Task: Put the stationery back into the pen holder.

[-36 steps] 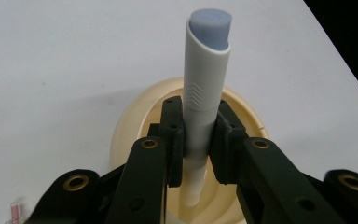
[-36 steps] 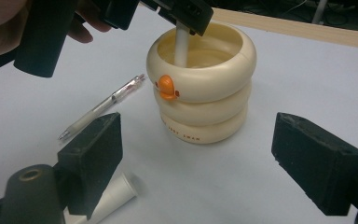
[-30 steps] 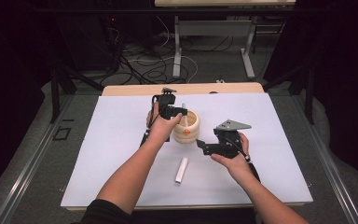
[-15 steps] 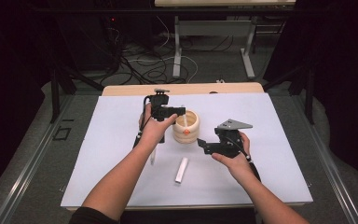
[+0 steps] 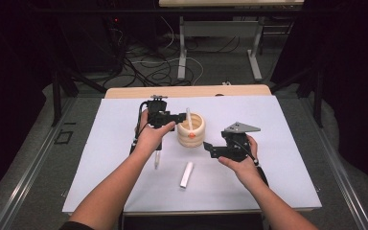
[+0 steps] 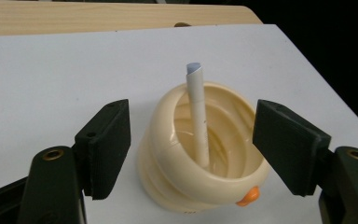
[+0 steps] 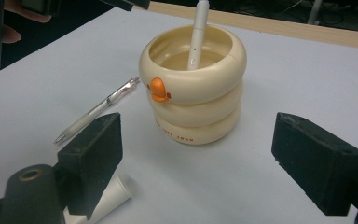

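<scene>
The white pen stands leaning inside the cream duck cup, which sits near the middle of the desk on a white sheet. The left tool has just been opening, and its jaws now stand spread on both sides of the cup, touching neither the pen nor the cup. The right tool waits just to the right of the cup with its jaws spread too and nothing in them. A clear pen lies flat to the left of the cup, and a white tube lies nearer the person; it may be a cap or a rolled paper, it is too small to tell. The cup could tip if the left tool bumps its rim while pulling away, because the jaws are so close to it, and then the pen would roll out. The clear pen could roll if a sleeve brushes it. The sheet is smooth and plain, with a strip of wood at the far edge. Beyond it the room is dark, with cables on the floor and metal legs of another table.
</scene>
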